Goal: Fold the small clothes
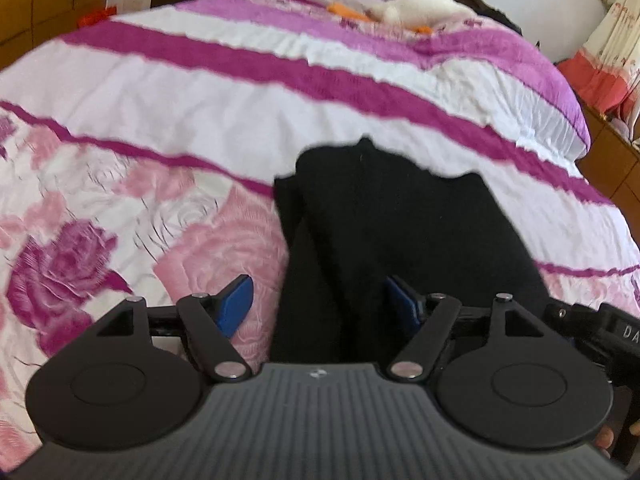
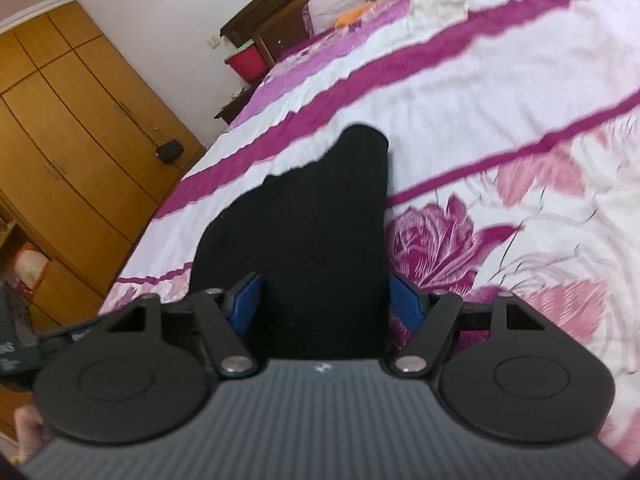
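text: "DA" (cut off) | on: black device part (image 1: pixel 618 330) — right edge, left-wrist view

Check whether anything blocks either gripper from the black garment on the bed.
Nothing visible does. The black garment lies flat on the floral bedspread, directly ahead of the open left gripper and right gripper.

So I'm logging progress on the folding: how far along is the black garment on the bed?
Done: the black garment lies on the floral bedspread with layers already overlapping, so at least one fold looks made. In hand: nothing is gripped; the left gripper and right gripper both stand open over its near edge. Left: its far edge is uneven, so further folding and tidying likely remain.
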`<move>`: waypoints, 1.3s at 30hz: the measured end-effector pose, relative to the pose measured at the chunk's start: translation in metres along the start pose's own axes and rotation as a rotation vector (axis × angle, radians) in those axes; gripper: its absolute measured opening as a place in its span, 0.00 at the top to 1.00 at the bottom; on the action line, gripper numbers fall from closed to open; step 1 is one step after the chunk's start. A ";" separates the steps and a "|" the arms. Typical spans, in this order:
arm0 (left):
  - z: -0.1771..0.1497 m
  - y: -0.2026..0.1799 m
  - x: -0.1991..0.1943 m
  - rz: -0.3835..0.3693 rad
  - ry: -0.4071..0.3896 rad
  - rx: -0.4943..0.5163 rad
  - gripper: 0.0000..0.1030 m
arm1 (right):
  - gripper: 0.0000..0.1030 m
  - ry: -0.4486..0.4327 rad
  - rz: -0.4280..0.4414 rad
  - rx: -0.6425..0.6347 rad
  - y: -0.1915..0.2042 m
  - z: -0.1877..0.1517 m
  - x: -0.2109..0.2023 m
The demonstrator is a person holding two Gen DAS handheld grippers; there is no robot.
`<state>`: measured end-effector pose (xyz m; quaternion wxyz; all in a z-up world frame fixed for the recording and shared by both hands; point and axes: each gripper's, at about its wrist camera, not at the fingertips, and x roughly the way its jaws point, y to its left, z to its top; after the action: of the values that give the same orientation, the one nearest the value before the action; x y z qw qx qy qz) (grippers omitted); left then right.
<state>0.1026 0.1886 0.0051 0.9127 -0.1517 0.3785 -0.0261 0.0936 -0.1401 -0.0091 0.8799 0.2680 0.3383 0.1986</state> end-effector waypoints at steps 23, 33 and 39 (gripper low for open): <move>-0.004 0.010 0.039 -0.255 -0.011 -0.149 0.68 | 0.52 0.017 0.182 0.035 -0.005 0.004 0.030; -0.010 -0.016 0.004 -0.348 -0.019 -0.188 0.71 | 0.56 0.000 0.176 0.078 0.010 0.019 -0.025; -0.032 -0.054 -0.019 -0.400 0.003 -0.176 0.71 | 0.56 0.009 0.158 0.110 -0.010 0.017 -0.074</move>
<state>0.0701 0.1319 0.0125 0.8721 -0.3029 0.3429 -0.1738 0.0557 -0.1928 0.0316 0.8439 0.3410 0.3305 0.2495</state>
